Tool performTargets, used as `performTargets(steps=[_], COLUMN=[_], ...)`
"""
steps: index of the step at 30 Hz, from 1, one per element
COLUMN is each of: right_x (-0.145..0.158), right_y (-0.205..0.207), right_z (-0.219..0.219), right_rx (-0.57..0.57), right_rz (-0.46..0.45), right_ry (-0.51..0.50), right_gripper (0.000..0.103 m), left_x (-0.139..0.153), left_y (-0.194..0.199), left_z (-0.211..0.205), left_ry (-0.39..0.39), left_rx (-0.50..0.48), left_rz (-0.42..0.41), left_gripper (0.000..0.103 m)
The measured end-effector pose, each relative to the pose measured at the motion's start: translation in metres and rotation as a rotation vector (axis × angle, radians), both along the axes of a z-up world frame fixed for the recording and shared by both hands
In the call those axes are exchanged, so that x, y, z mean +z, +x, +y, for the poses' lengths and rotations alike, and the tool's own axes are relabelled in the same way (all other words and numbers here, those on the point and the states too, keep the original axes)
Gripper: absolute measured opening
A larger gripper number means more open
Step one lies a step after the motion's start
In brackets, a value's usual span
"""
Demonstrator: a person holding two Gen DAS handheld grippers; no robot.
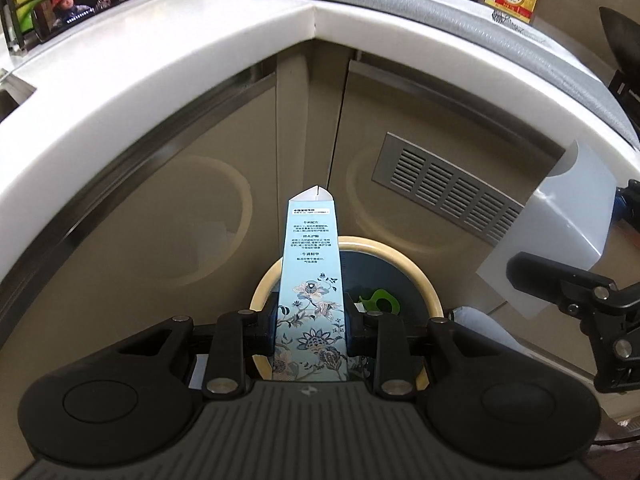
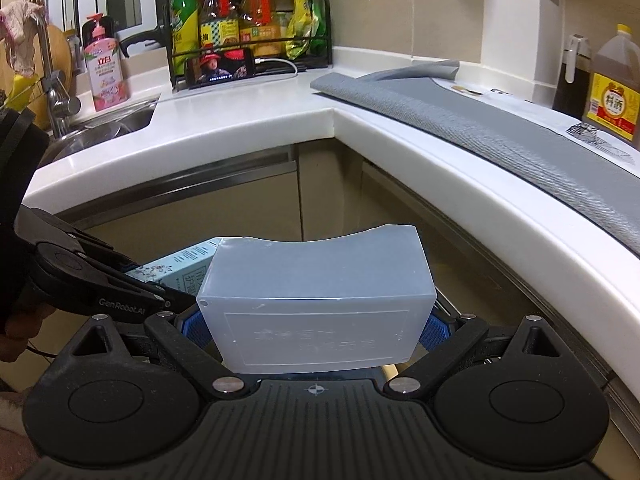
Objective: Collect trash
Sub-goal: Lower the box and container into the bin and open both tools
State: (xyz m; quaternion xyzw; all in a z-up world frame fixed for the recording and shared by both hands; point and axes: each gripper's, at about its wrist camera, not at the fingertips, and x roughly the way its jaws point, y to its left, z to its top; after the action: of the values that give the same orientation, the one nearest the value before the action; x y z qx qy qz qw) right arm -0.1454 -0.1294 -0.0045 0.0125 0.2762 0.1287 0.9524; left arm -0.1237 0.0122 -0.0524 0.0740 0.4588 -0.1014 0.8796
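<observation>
Leftmost in the right wrist view, a steel sink (image 2: 108, 124) is sunk into the white bench (image 2: 248, 120), with a pink pump bottle (image 2: 105, 69) standing on the bench just behind it. Further right, a black wire rack (image 2: 248, 20) holds sauce bottles, and a phone (image 2: 221, 67) with a lit screen leans against its foot. Right again, a grey mat (image 2: 480, 120) lies along the bench, and a bottle of cooking wine (image 2: 614, 88) stands at the far right.

Below the bench edge, the left gripper (image 1: 311, 330) has its jaws set narrow on a tall pale-blue carton with a flower print (image 1: 310, 276), pads pressed against both long sides near its lower half. That carton points away from the camera and hangs over a round bin with a tan rim (image 1: 434, 300), which stands on the floor in front of the cabinet doors. A small green ring-shaped scrap (image 1: 382, 300) lies inside the bin.

To the right, a slotted vent grille (image 1: 444, 190) is set in the cabinet door. Beyond it, the right gripper (image 2: 316, 328) holds a translucent white plastic box (image 2: 316, 300), its jaws spread wide with blue pads against the box's two ends. In the left wrist view this box (image 1: 560, 224) hangs to the right of the bin, above and beside its rim rather than over its opening.
</observation>
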Motion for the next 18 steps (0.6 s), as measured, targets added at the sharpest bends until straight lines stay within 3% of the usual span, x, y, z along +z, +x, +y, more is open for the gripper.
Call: performTargets(steps=[13, 18], right_x=[-0.019, -0.032], right_y=[0.033, 0.051], right_z=[0.004, 0.008], right_rx=[0.010, 0.022], right_rz=[0.086, 0.127], right_ry=[-0.017, -0.039], right_gripper=[0.097, 0.097], left_x=[-0.030, -0.049], left_y=[0.024, 0.042], left_z=[-0.004, -0.004], left_ry=[0.009, 0.005], left_rx=[-0.008, -0.007], left_rz=[0.072, 0.135], left_gripper=[0.032, 0.032])
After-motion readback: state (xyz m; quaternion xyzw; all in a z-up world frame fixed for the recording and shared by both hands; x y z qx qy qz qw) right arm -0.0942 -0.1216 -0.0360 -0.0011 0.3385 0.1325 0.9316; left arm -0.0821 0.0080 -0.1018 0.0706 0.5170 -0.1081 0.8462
